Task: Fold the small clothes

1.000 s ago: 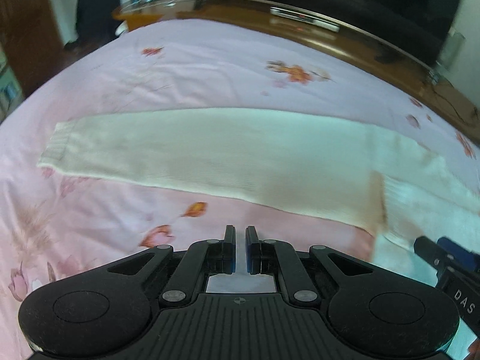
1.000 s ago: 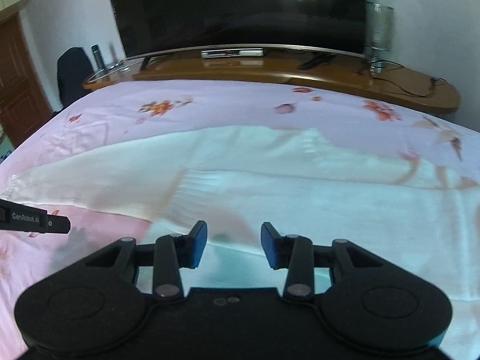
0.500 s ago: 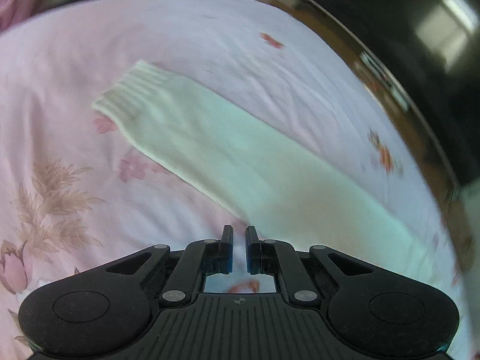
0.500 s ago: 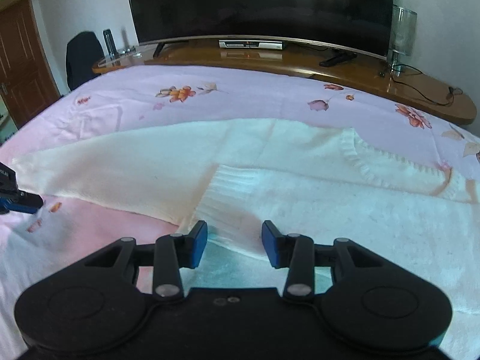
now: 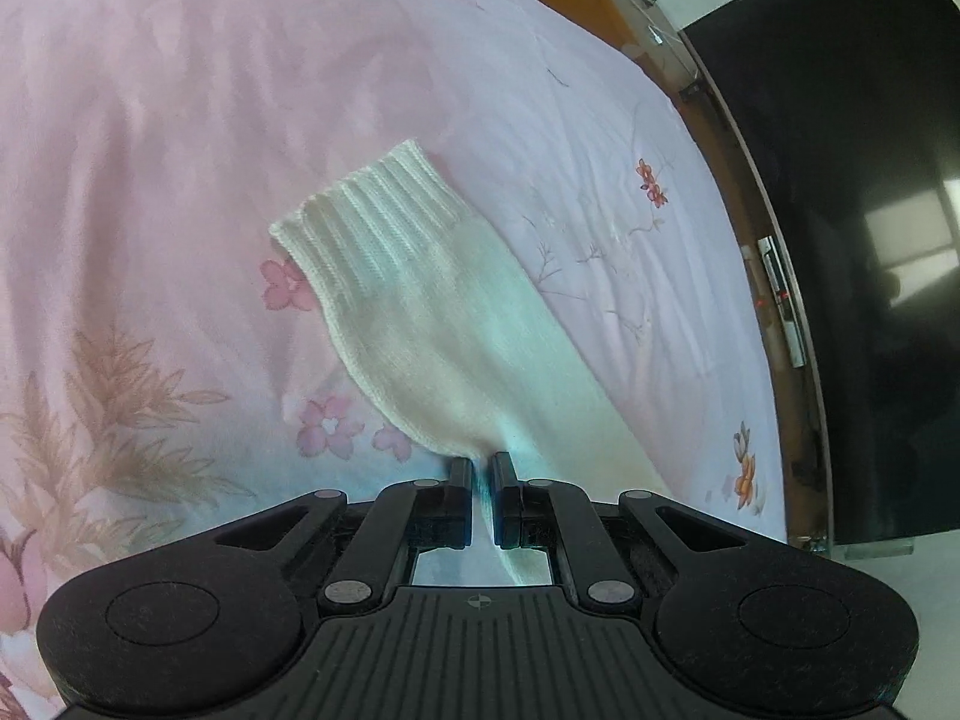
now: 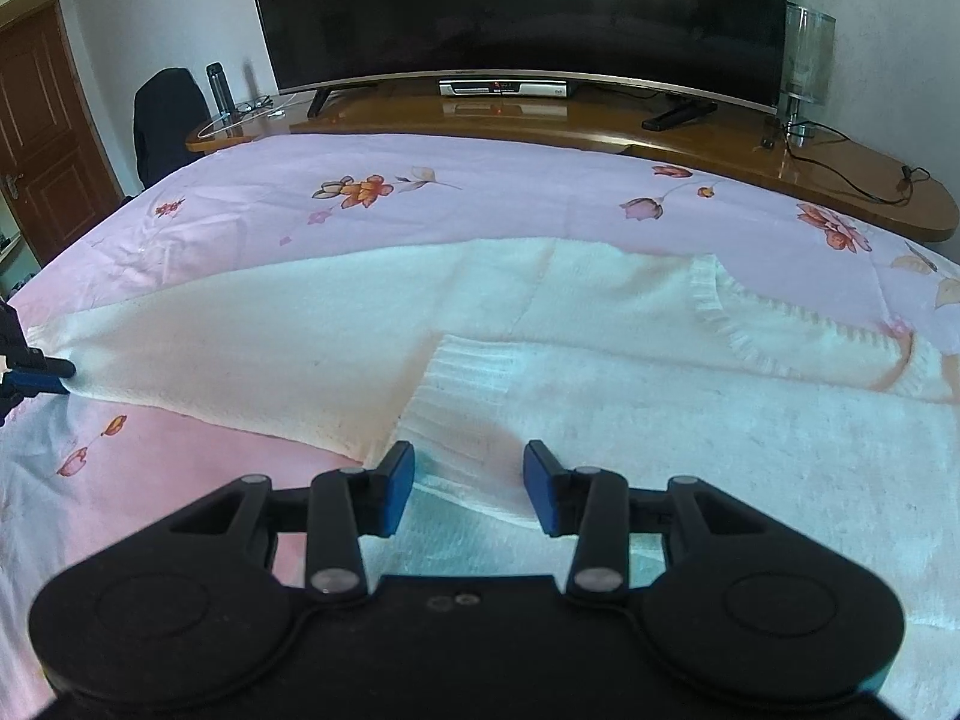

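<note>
A cream knitted sweater (image 6: 600, 372) lies spread flat on a bed covered by a pink flowered bedspread (image 6: 480, 186), its body toward the right side of the bed and one long sleeve (image 5: 456, 324) stretched out toward the left edge. The left gripper (image 5: 478, 468) sits at the near edge of that sleeve, a short way back from the ribbed cuff (image 5: 366, 228), with its jaws drawn almost together and a thin fold of the sleeve's cloth pinched between them; the cuff lies flat on the bedspread ahead of the gripper. In the right wrist view the same gripper shows only as a dark tip with a blue pad at the far left edge of the frame, touching the sleeve's end.

The right gripper (image 6: 468, 483) hangs just above the sweater near the bed's near edge, its blue pads (image 6: 399, 486) standing moderately apart with nothing clamped; beneath and just ahead of it is the ribbed end of the other sleeve (image 6: 468, 384), folded across the sweater's body. The ribbed neckline (image 6: 780, 324) lies farther right.

Beyond the far edge of the bed runs a curved wooden sideboard (image 6: 720, 138) bearing a large dark television (image 6: 516, 12).
</note>
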A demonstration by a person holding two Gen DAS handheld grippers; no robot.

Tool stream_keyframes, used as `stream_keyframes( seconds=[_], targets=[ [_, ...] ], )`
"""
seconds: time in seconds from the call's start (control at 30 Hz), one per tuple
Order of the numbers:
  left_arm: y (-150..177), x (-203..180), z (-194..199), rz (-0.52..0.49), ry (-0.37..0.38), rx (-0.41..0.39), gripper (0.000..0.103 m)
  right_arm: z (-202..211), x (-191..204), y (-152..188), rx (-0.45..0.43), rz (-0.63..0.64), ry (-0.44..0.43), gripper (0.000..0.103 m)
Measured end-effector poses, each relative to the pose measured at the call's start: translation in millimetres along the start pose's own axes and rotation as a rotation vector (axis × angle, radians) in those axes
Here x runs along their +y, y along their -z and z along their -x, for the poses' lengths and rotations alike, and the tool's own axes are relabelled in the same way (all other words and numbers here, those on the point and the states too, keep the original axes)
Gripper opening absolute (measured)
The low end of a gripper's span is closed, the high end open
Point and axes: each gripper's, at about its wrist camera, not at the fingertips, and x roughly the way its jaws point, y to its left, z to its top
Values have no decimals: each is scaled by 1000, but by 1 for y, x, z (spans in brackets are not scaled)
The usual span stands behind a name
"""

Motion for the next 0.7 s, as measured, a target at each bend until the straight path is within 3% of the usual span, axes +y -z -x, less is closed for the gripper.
stream_keyframes(
  seconds=[0.27, 0.43, 0.57, 0.7],
  targets=[
    [5, 15, 8, 41, 2, 24, 7, -2, -1, -1, 2, 0, -2, 41],
    [7, 1, 12, -75, -44, -25, 7, -3, 0, -1, 1, 0, -2, 42],
    [17, -10, 30, -178, -53, -176, 6, -3, -1, 0, 0, 3, -4, 42],
    [14, -8, 27, -189, -95, -142, 7, -3, -1, -1, 1, -1, -4, 42]
  ],
)
